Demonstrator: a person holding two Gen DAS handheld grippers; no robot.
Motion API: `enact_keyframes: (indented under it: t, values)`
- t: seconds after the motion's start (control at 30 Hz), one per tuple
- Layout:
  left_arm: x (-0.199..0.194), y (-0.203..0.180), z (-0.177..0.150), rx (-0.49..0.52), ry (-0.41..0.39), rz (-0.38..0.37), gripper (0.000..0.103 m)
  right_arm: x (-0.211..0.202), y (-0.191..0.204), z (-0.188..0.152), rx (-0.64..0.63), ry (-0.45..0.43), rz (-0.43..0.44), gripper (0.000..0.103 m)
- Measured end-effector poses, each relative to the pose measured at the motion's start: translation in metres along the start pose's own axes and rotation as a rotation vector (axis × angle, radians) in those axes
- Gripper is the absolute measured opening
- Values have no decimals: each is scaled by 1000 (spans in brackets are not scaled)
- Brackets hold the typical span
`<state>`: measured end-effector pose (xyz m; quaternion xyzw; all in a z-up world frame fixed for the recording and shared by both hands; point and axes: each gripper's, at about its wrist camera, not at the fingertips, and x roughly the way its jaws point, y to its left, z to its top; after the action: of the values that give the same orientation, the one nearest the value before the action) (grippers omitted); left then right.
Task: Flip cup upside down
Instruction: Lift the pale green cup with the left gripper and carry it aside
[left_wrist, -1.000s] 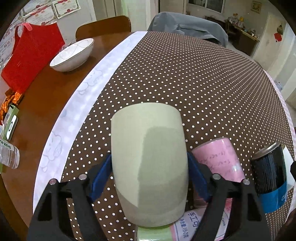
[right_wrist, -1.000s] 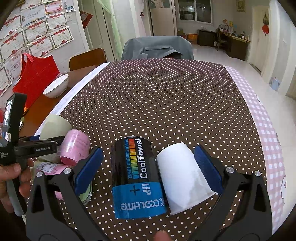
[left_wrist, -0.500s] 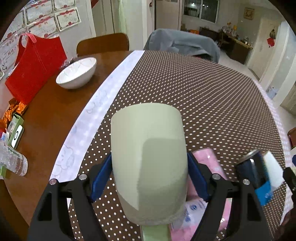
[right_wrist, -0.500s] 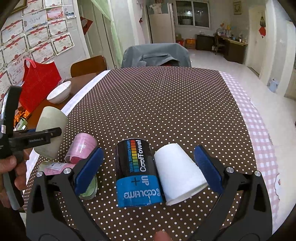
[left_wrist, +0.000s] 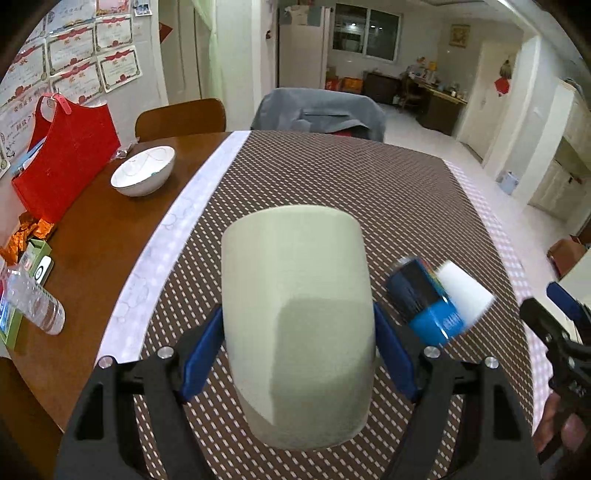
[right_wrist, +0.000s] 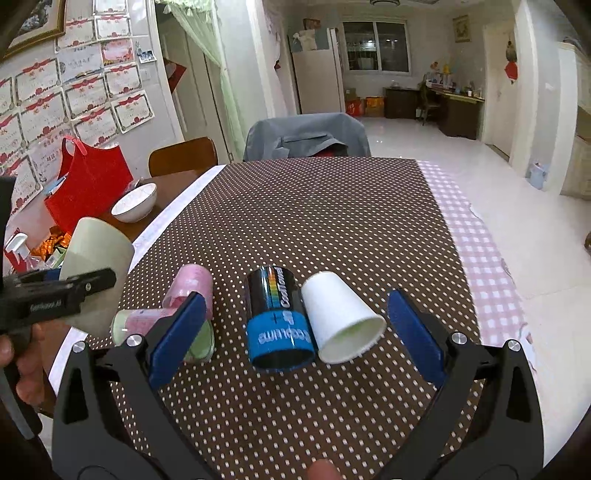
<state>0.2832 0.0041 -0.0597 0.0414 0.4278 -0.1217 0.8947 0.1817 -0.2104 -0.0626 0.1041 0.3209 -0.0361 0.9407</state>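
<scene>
My left gripper (left_wrist: 297, 343) is shut on a pale green cup (left_wrist: 295, 317) and holds it in the air above the dotted tablecloth, its closed end pointing away from me. The cup also shows at the left of the right wrist view (right_wrist: 94, 251), held above the table's left edge. My right gripper (right_wrist: 295, 332) is open and empty, above the cloth, with a black and blue can (right_wrist: 279, 321) and a white paper cup (right_wrist: 340, 321) lying on their sides between its fingers in view.
A pink cup (right_wrist: 190, 288) and a green and pink container (right_wrist: 162, 328) lie left of the can. A white bowl (left_wrist: 144, 175), red bag (left_wrist: 62, 158) and plastic bottle (left_wrist: 33, 302) stand on the bare wood at left. Chairs stand at the far edge.
My left gripper has lifted the green cup higher and back, away from the pink cup. My right gripper has risen and drawn back slightly; the can and paper cup stay put.
</scene>
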Motion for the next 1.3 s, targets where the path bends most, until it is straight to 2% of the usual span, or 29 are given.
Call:
enact_keyframes:
  t: [0.2, 0.47, 0.73, 0.93, 1.03, 1.1, 1.3]
  values:
    - [-9, -31, -39, 27, 39, -53, 77, -22, -18, -16, 28, -6, -13, 97]
    - [1, -80, -87, 101, 119, -114, 77, -36, -43, -39, 68, 10, -35, 97]
    - [25, -110, -121, 163, 206, -142, 77, -43, -58, -58, 92, 31, -51, 97]
    - [45, -119, -134, 183, 236, -138, 77, -45, -61, -66, 96, 44, -55, 97]
    - [43, -123, -134, 210, 211, -124, 78, -45, -62, -66, 99, 45, -56, 97]
    - [36, -131, -133, 232, 178, -117, 89, -45, -61, -66, 100, 45, -54, 97]
    - [8, -128, -129, 231, 107, -108, 89, -48, -57, -64, 80, 40, -37, 97]
